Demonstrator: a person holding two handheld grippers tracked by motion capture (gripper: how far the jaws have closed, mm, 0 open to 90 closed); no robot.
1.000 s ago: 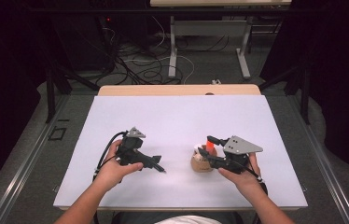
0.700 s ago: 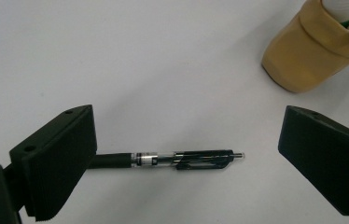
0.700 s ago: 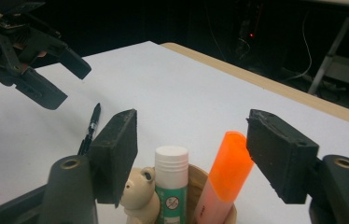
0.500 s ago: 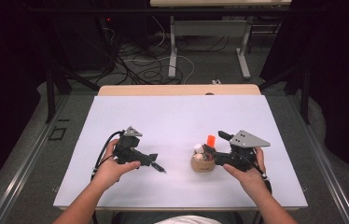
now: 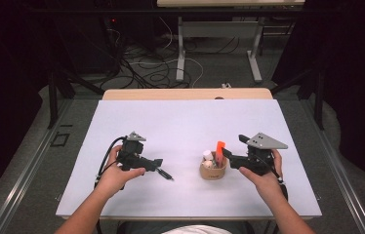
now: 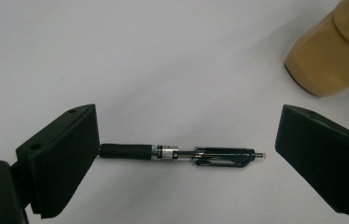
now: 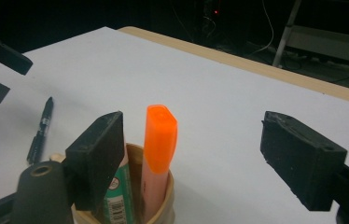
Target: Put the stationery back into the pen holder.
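Observation:
A tan cup stands on the white table with an orange marker upright in it beside other sticks. My right gripper sits just right of the cup. Its jaws have just been opening, and in the right gripper view the orange marker stands between them untouched, in the cup. My left gripper is open near a black pen. In the left gripper view the pen lies flat on the table between the wide jaws, with the cup at the upper right.
A green-labelled stick shares the cup with the marker. The wooden table edge runs along the back, with dark floor, cables and desk legs beyond. White surface spreads all around the cup and pen.
The right gripper has drawn back to the right of the cup and its jaws have widened. The orange marker stays in the cup. The left hand has kept still.

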